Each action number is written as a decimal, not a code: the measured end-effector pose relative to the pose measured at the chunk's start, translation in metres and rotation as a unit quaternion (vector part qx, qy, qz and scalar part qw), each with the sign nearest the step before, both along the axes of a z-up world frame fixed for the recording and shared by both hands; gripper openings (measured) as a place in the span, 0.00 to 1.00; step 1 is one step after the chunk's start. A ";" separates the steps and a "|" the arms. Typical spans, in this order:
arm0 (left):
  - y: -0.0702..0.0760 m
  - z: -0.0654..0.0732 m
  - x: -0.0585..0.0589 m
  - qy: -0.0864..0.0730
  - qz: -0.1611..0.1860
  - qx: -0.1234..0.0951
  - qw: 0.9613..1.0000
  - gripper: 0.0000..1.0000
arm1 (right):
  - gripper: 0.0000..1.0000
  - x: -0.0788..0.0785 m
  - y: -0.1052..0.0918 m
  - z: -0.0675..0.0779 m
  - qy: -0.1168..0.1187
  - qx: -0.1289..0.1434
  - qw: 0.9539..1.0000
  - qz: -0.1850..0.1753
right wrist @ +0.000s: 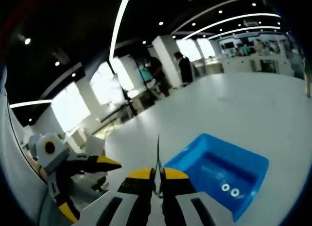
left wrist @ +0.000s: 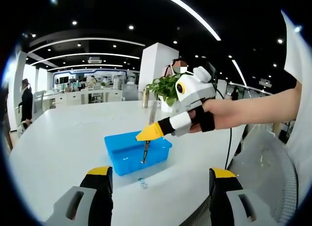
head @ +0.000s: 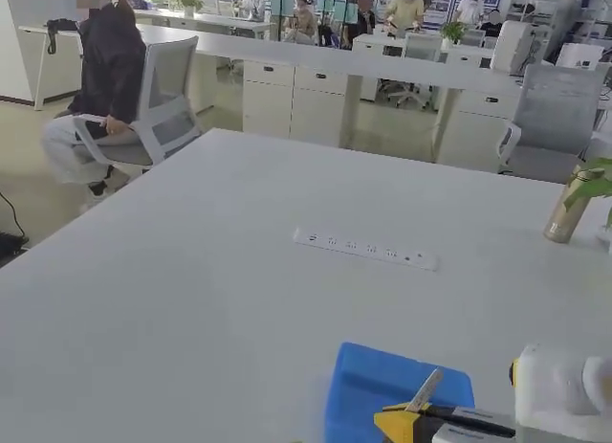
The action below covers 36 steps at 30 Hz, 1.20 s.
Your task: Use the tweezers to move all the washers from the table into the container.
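Now right hand-held gripper [left wrist: 146, 134] clamps tweezers [left wrist: 146, 150] tips-down over blue container [left wrist: 117, 153], prob. for a drop; left hand-held gripper [left wrist: 161, 173] gapes wide, idle; loose washers [left wrist: 142, 182] wait near surface [left wrist: 58, 138] edge.

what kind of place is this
Probably an open-plan office: long white desks, a mesh office chair with a person seated, and a power strip on the white table.

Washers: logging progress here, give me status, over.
Right claw shut on tweezers, tips at blue container. Left claw open, empty. Two washers inside; loose washers on table beside it. Nothing in the way.
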<state>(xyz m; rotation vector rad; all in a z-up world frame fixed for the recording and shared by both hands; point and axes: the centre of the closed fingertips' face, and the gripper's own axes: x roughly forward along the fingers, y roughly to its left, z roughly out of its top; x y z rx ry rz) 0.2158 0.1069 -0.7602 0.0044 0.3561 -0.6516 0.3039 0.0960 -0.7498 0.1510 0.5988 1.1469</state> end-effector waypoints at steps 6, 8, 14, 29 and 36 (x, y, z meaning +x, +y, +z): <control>0.000 0.000 0.000 -0.001 0.000 0.001 1.000 0.81 | 0.03 0.027 -0.006 0.014 -0.012 0.005 1.000 -0.026; 0.000 0.000 0.000 0.000 0.000 0.001 1.000 0.81 | 0.03 0.037 -0.009 0.014 -0.012 0.002 0.999 -0.039; 0.000 -0.001 -0.001 0.002 -0.001 0.004 1.000 0.80 | 0.03 0.066 -0.018 0.006 0.010 0.001 0.997 -0.080; 0.000 -0.005 -0.001 0.009 -0.004 0.014 1.000 0.75 | 0.03 0.089 -0.025 -0.047 0.016 -0.071 0.993 -0.097; 0.001 -0.006 -0.001 0.012 -0.003 0.015 1.000 0.75 | 0.03 0.088 -0.023 -0.066 0.023 -0.098 0.991 -0.088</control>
